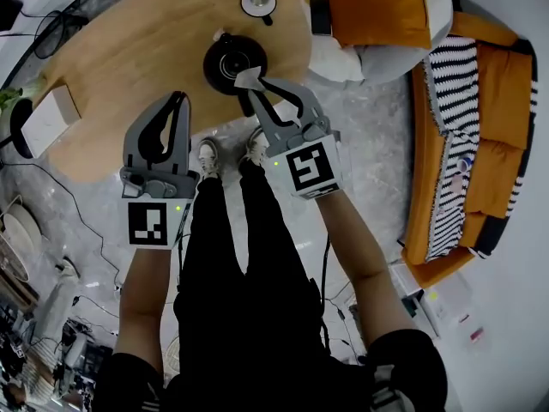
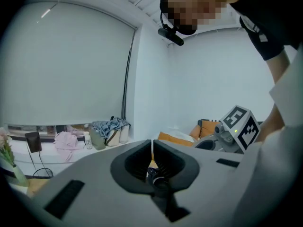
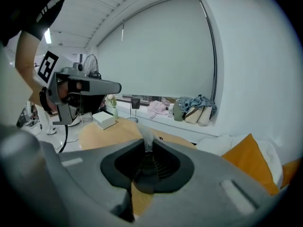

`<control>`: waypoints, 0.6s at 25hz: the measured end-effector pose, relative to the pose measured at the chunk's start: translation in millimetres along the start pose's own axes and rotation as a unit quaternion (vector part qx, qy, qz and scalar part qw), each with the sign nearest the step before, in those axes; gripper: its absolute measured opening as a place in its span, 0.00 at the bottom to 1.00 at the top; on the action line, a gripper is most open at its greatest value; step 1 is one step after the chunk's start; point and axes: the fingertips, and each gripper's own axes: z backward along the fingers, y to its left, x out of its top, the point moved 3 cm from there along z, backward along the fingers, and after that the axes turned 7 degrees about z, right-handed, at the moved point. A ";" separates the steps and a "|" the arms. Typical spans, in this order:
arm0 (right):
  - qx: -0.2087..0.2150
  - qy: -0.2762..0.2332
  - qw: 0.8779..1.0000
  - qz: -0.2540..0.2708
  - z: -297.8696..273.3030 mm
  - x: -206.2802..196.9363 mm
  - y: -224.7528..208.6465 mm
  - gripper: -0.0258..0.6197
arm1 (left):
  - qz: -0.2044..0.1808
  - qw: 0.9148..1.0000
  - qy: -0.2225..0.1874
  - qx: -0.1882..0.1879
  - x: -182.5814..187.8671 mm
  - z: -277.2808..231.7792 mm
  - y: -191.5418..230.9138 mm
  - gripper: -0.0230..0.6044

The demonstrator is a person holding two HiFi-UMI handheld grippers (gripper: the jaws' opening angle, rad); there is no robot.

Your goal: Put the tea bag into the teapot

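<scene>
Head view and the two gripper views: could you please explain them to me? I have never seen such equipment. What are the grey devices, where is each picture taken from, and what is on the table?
There is no robot here. A person stands and holds a grey hand tool with two jaws in each hand. The head view comes from a camera on the person's head, looking down at the legs and a wooden table. The two gripper views come from a camera on each tool, looking along its jaws. On the table stand a black teapot, what seems to be its lid set apart, and a white box. The right gripper holds a tea bag over the teapot's near edge. The left gripper is shut and empty.
</scene>
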 end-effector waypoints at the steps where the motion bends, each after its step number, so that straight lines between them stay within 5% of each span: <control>1: 0.002 0.003 1.000 0.002 -2.4 -2.8 0.7 0.12 | 0.000 1.000 0.003 0.000 -4.0 -0.5 0.2 0.07; 15: 0.035 0.043 0.998 0.008 -49.0 -26.3 5.4 0.12 | 0.015 0.999 0.010 0.031 -28.9 -0.4 16.6 0.07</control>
